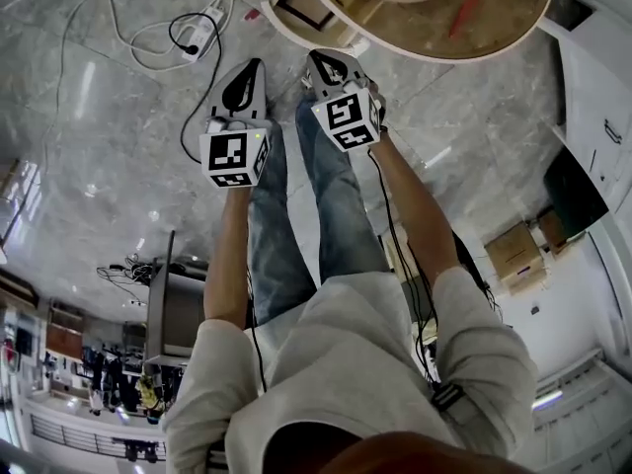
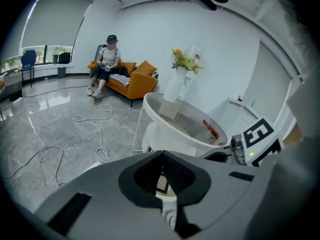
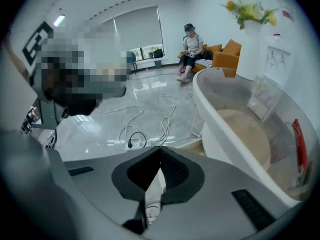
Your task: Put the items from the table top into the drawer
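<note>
A round white table (image 1: 494, 47) with a raised rim and a wooden top stands ahead of me. On it lies a thin red item (image 1: 464, 13), also seen as the red item (image 2: 210, 130) and the red item (image 3: 298, 144). A white vase with flowers (image 2: 177, 81) and a clear card stand (image 3: 262, 101) are on the table too. I cannot make out a drawer. My left gripper (image 1: 255, 64) and right gripper (image 1: 318, 57) are held side by side above the floor, short of the table. The left gripper (image 2: 161, 153) and right gripper (image 3: 160, 148) are both shut and hold nothing.
A power strip and cables (image 1: 197, 33) lie on the marble floor to the left. Under the tabletop a lower shelf holds a dark-framed square thing (image 1: 306, 3). A white cabinet (image 1: 602, 97) and a cardboard box (image 1: 513, 255) are at the right. A person sits on an orange sofa (image 2: 132, 81).
</note>
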